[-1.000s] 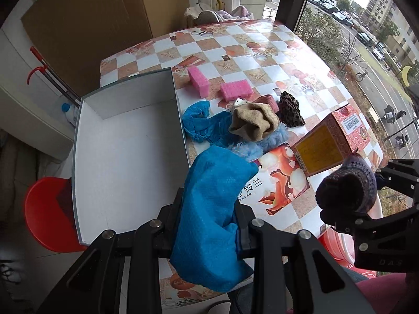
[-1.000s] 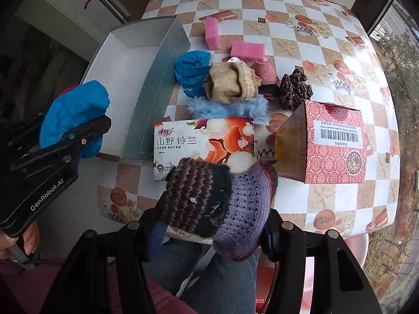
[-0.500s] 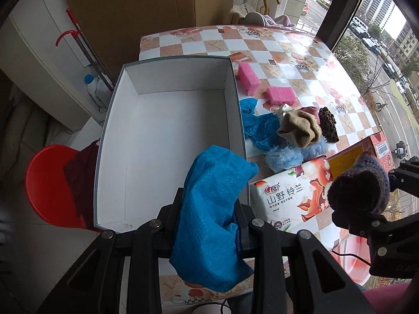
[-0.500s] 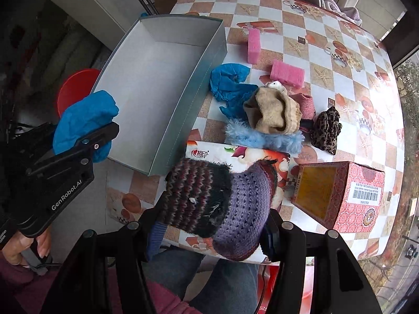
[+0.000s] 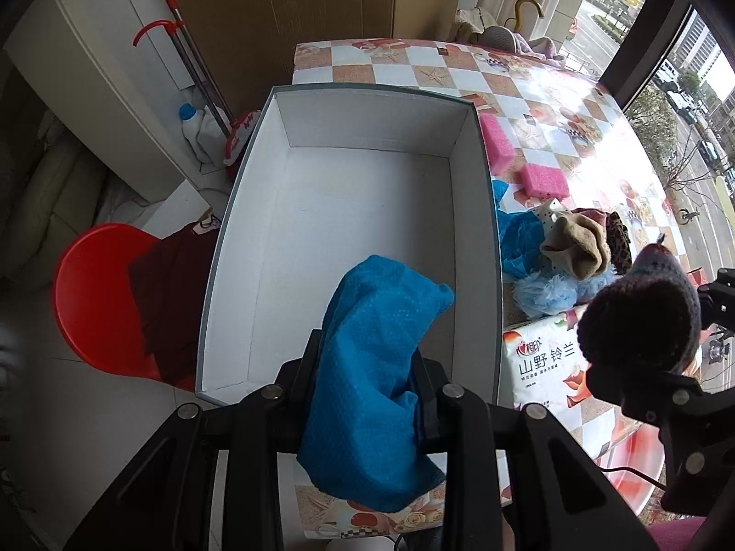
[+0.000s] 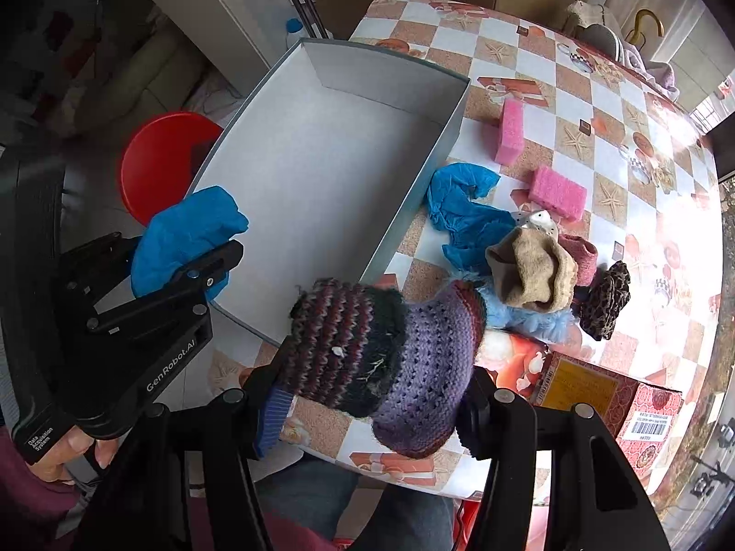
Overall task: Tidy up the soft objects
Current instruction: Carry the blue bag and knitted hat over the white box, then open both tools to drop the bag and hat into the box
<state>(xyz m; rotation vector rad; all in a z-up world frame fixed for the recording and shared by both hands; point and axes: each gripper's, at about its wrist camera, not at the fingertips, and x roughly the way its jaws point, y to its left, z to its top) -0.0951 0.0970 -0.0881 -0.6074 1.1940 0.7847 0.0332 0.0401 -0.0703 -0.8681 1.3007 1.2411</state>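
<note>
Two handheld grippers appear, each clamped on a soft item. At far left a red stool (image 5: 105, 303) stands on the floor with a dark maroon cloth (image 5: 172, 289) lying on it, beside the open grey box (image 5: 477, 238) with white inside, which rests on the checkered worktop (image 5: 528, 92) with its near left corner hanging past the edge. The left gripper (image 5: 367, 367) is closed on a blue cloth (image 5: 372, 376), held above the near end of the box; in the right wrist view the same gripper (image 6: 183, 257) and cloth (image 6: 183, 229) hang over the box's near left corner. To the right of the box lie two pink sponges, one (image 6: 511, 133) close to the box wall and the other (image 6: 556, 193) farther right. Below them a crumpled blue bag (image 6: 464, 211) touches the box wall, followed by a tan knit piece (image 6: 533, 275) resting on a fluffy light-blue item (image 6: 551, 326), with a pink knit piece (image 6: 583, 257) and a leopard-print piece (image 6: 604, 298) just beside it. The right gripper (image 6: 372, 399) is shut on a purple striped knit hat (image 6: 381, 349), held over the near edge of the worktop, above a printed tissue pack (image 5: 546, 362). At far right stands a red patterned carton (image 6: 643, 408) bearing a barcode label.
</note>
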